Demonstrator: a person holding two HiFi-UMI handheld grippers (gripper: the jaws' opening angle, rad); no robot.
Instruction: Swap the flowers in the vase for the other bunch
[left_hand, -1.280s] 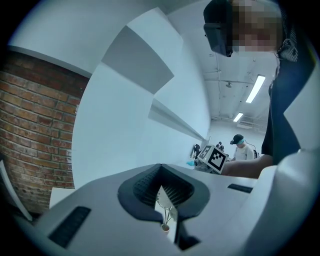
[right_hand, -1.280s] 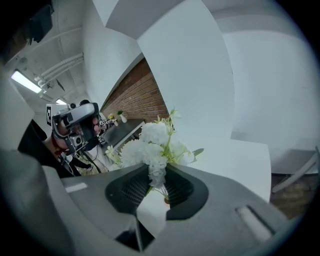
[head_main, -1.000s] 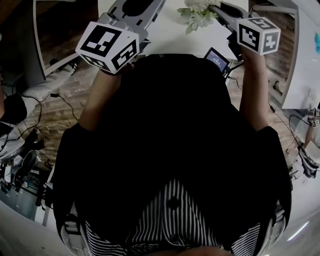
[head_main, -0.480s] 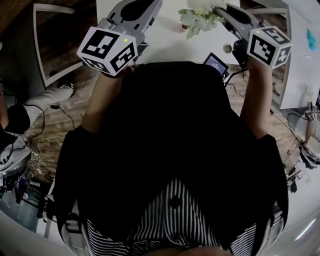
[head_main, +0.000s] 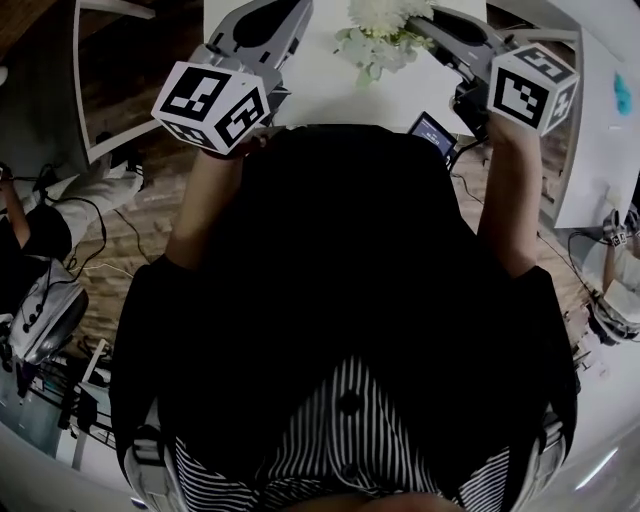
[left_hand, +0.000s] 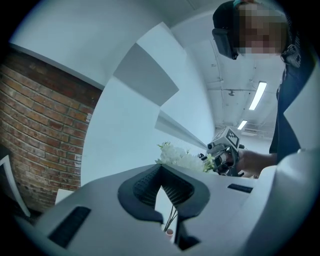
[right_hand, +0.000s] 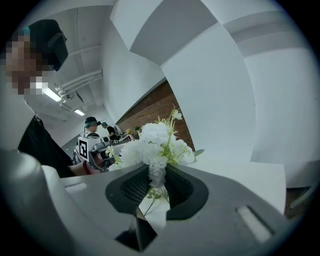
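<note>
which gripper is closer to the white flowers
Right. The right gripper is clamped on the white flowers; the left gripper is off to their left, apart.

The right gripper (right_hand: 156, 186), clamped on the white bunch (head_main: 378, 28), rides higher now. Its marker cube (head_main: 533, 88) sits farther right of the small screen (head_main: 432, 130), the blooms farther left of it.

The bunch of white flowers (right_hand: 152, 145), round blooms among pale green leaves, stands upright. Its stems are gathered in a whitish wrap, and the right gripper (right_hand: 159, 186) clamps that wrap between its pads. Thin green stems hang below the grip over the white tabletop (head_main: 320, 80).
</note>
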